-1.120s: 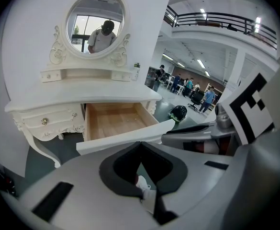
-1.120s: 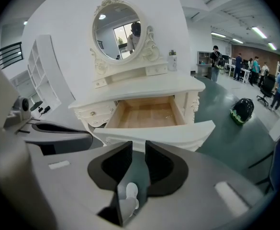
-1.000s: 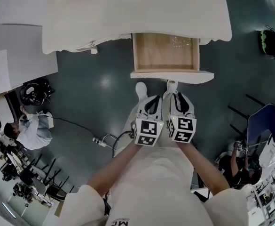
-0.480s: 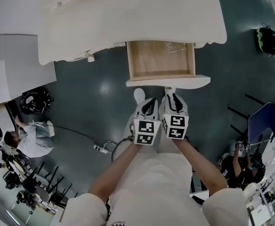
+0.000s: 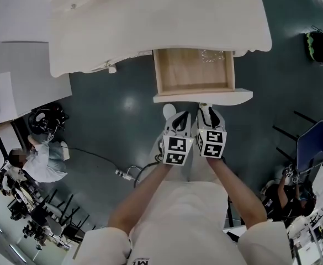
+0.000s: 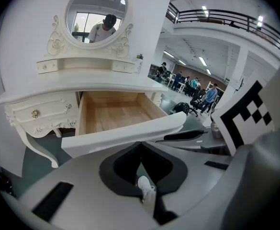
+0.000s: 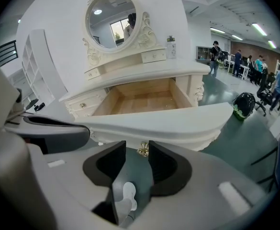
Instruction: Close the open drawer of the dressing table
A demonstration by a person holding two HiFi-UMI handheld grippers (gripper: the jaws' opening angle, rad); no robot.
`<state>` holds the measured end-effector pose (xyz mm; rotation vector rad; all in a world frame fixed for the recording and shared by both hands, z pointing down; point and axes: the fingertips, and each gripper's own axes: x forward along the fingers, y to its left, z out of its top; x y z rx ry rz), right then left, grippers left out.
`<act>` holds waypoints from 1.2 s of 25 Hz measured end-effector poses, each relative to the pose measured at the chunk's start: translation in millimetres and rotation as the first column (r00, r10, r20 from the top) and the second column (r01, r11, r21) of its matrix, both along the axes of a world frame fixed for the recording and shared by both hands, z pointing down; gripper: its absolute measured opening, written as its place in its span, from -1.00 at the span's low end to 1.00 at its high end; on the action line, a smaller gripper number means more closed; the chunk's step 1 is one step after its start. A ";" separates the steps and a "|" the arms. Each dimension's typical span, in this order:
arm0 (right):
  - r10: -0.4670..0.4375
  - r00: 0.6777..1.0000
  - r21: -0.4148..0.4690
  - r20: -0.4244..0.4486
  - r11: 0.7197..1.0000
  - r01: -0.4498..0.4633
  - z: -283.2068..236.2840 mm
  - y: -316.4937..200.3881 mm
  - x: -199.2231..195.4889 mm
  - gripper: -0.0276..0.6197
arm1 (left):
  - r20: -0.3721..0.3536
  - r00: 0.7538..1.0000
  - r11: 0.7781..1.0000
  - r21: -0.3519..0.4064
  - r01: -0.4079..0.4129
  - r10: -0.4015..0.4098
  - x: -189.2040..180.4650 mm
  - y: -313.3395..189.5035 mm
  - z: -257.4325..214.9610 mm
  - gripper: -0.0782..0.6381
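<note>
- The white dressing table (image 5: 150, 21) stands against the wall, with an oval mirror (image 6: 95, 14) in a carved frame above it.
- Its drawer (image 5: 194, 70) is pulled well out, with the pale wood inside showing. Something small and glittery lies at the back right corner, but I cannot make out what it is.
- The drawer front (image 5: 202, 97), a wide white moulded panel, faces the person, who stands just before it with both arms held forward.
- The left gripper (image 6: 140, 144) has its jaws together at the tips with nothing between them. It points at the lower edge of the drawer front, left of centre. I cannot tell whether it touches.
- The right gripper (image 7: 137, 150) sits just beside the left one. Its jaws are parted and opening, and the pads are clear of anything.
- The brass knob (image 7: 142, 150) on the drawer front sits in the gap between the right gripper's tips, not gripped.
</note>
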<state>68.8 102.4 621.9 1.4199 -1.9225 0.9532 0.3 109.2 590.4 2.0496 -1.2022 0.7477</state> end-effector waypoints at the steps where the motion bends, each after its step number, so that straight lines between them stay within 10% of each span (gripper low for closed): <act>1: -0.001 1.000 0.001 0.000 1.000 0.001 1.7 -1.3 -0.5 -0.48 | -0.004 1.000 1.000 0.005 -0.002 0.002 0.8 -1.0 0.4 -0.76; 30: 0.055 0.998 -0.127 -0.024 0.990 -0.058 41.2 -7.5 3.3 -0.55 | 0.029 0.999 0.999 -0.022 -0.043 0.043 0.8 -9.2 19.1 -0.76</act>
